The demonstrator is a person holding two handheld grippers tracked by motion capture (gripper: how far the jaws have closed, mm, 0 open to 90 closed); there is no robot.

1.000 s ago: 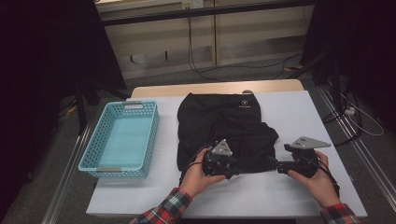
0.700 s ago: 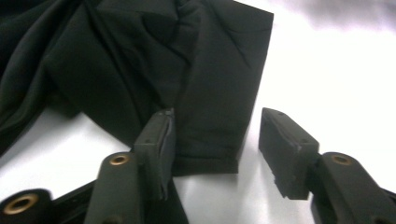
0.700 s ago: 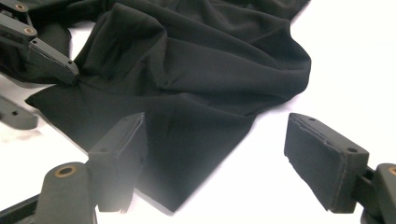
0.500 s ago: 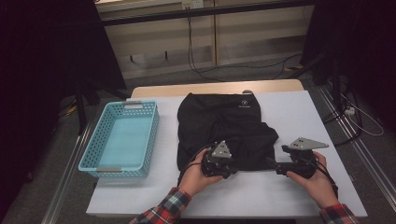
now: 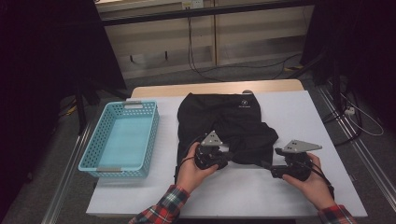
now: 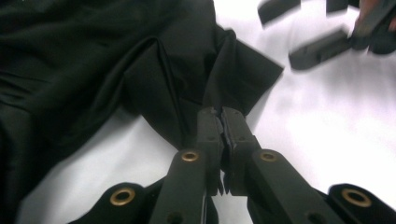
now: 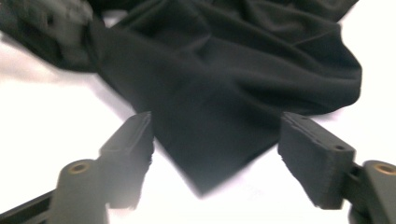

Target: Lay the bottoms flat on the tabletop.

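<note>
The left gripper [image 6: 222, 122] has just closed its jaws on a fold at the near edge of the black garment [image 5: 229, 126], pinching the cloth. The right gripper [image 7: 215, 140] has been narrowing, yet its jaws stand apart around a corner of the cloth without pressing it. The garment lies rumpled mid-table [image 5: 299, 112], beside a blue basket [image 5: 122, 140]. It looks light, limp and a little slick, so hems and corners seem the best holds.

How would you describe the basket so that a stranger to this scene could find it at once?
Start from the white table. On its left side, apart from the crumpled black garment in the middle, stands the basket. It is light blue plastic, rectangular, with perforated walls: the one coloured container there.
</note>
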